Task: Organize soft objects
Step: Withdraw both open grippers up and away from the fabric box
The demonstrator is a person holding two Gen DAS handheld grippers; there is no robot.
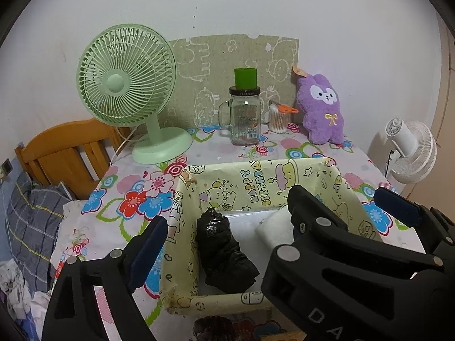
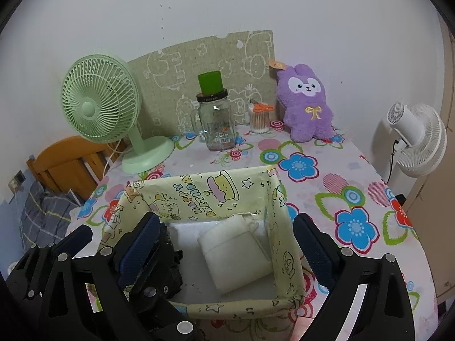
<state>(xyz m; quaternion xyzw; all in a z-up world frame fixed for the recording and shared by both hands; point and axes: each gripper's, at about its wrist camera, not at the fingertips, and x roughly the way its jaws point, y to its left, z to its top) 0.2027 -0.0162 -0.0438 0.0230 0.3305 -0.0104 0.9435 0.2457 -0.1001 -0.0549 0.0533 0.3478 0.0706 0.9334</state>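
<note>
Box (image 2: 273,227) is holding a black bundle (image 1: 224,253) and white pad (image 2: 236,255) — both hand-held grippers, left (image 1: 227,241) and right (image 2: 227,244), hovering wide open, empty. Purple plush (image 2: 305,105) waiting — looks light, squashy; grip its body.

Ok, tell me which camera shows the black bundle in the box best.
The left wrist view: the black bundle lies fully visible against the box left wall. In the right wrist view a gripper finger hides most of it; only a dark edge shows.
</note>
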